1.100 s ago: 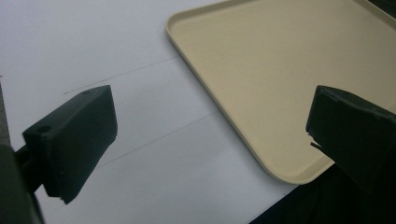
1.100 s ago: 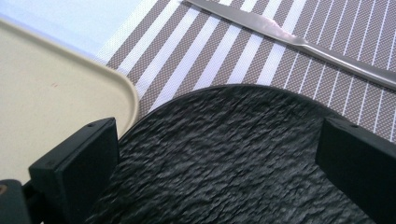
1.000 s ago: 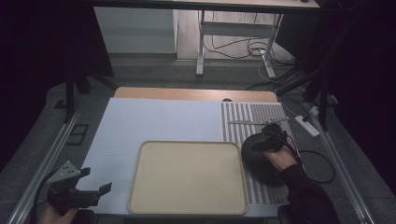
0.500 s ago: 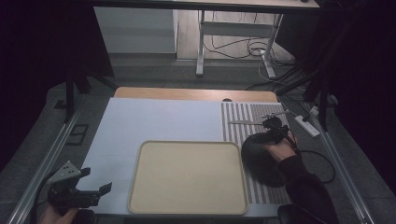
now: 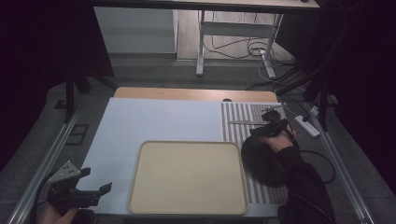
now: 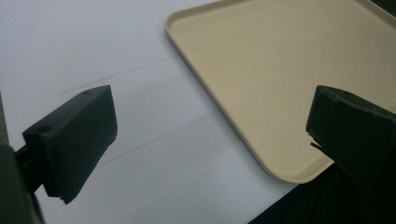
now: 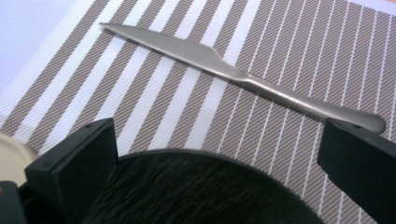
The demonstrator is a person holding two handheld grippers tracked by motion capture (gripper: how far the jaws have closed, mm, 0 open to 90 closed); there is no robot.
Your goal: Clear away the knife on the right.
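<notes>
My right gripper (image 7: 215,163) has its fingers wide apart over the black plate (image 7: 196,191); the knife (image 7: 233,72) lies just beyond them on the striped mat (image 7: 289,42), long axis crosswise to my approach. My left gripper (image 6: 205,140), fingers also apart, hangs well away by the tray (image 6: 280,70), so I judge the right one nearer.

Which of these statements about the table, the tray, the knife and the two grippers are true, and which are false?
1. The beige tray holds nothing. True.
2. The knife lies on the tray. False: it lies on the striped placemat.
3. The left gripper is shut on the tray's rim. False: it is open, apart from the tray.
4. The right gripper is open above the placemat, with the knife ahead of it. True.
5. A black plate rests on the placemat, right of the tray. True.
</notes>
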